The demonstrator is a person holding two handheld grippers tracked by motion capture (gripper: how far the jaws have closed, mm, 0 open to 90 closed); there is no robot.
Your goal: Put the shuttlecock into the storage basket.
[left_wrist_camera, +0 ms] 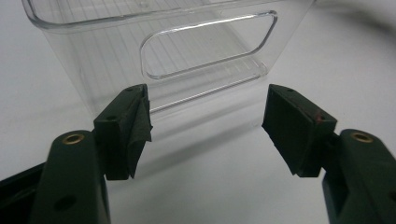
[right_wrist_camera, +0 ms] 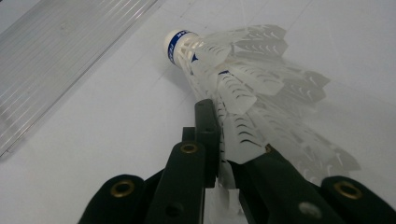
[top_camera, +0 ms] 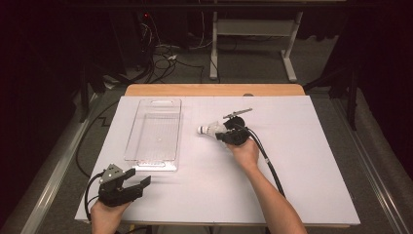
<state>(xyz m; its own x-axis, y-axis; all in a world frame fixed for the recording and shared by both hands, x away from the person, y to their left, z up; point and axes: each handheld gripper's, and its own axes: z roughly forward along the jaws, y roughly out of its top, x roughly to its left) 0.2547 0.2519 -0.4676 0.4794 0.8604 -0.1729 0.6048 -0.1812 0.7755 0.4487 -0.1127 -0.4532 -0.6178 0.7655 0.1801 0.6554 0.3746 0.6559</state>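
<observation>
Right gripper pinches shuttlecock by skirt, mid-table. Keep squeeze light, carry cork-first over clear bin near left edge. Left gripper spread, idle.

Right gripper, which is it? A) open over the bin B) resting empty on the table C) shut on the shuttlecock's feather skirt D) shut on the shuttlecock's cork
C: in the right gripper view the right gripper has its jaws closed on the feather skirt of the shuttlecock, whose cork points away.

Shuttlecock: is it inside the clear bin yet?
No, the shuttlecock lies on the table right of the clear bin, clamped by the right gripper.
</observation>
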